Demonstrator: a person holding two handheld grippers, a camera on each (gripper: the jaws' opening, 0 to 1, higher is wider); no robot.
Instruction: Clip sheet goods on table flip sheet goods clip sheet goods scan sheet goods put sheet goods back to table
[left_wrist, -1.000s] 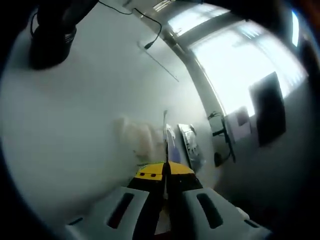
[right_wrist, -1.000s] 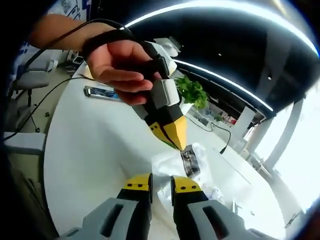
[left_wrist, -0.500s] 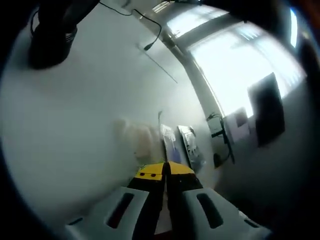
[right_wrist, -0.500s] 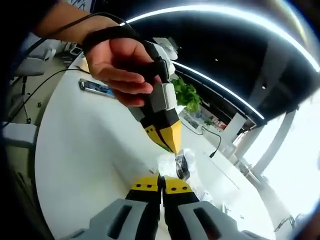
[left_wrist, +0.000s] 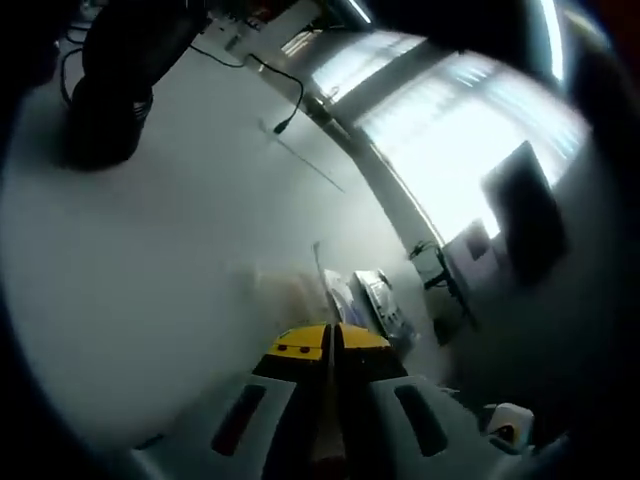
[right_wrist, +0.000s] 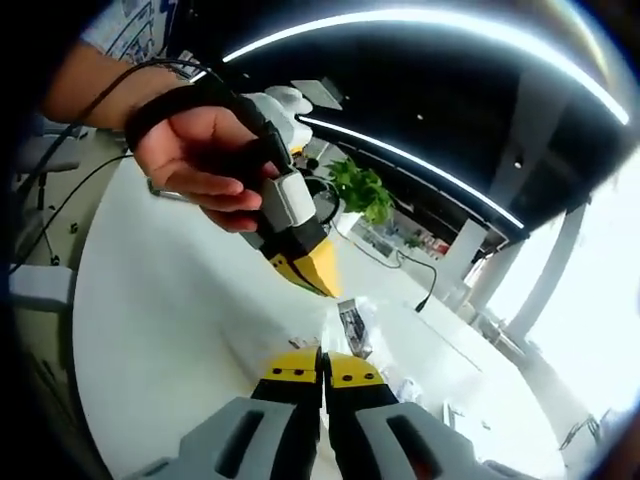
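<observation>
Black cable (left_wrist: 283, 88) ran across the far part of the white table (left_wrist: 150, 260) in my left gripper view, dark round object (left_wrist: 105, 105) far left. Bright window (left_wrist: 455, 150) far right. In my right gripper view, green plant (right_wrist: 360, 190) stood far, ceiling light strip (right_wrist: 400, 20) overhead.
</observation>
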